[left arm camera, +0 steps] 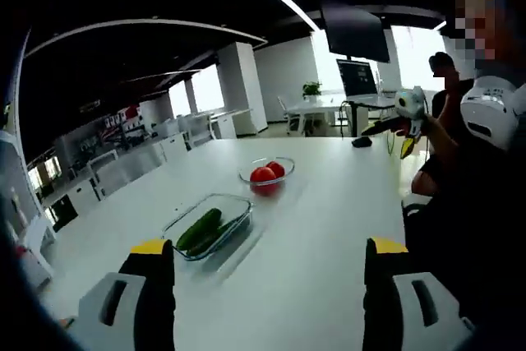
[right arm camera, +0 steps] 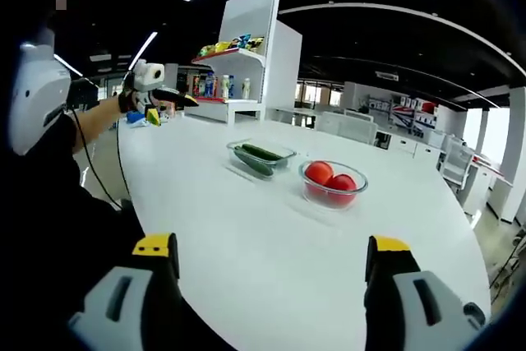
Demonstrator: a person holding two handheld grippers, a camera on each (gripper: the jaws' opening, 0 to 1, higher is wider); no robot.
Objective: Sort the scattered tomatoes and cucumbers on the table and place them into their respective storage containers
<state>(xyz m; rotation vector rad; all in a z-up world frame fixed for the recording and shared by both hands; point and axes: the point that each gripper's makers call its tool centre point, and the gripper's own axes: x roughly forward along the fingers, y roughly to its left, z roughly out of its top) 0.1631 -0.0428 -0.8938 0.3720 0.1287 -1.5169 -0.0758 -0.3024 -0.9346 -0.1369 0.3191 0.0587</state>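
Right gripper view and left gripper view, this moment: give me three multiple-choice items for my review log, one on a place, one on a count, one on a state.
1. Where do the cucumbers lie?
A. in the rectangular glass container
B. in the round bowl
C. bare on the table

2. How many tomatoes sit in the round glass bowl?
A. none
B. two
C. five

3. How does the right tool stand?
A. shut on a tomato
B. shut on a cucumber
C. open, holding nothing

Answers: 1 A, green cucumbers lie inside the rectangular dish; 2 B, two red rounds show in both views; 3 C, its jaws stand wide apart over the white table.
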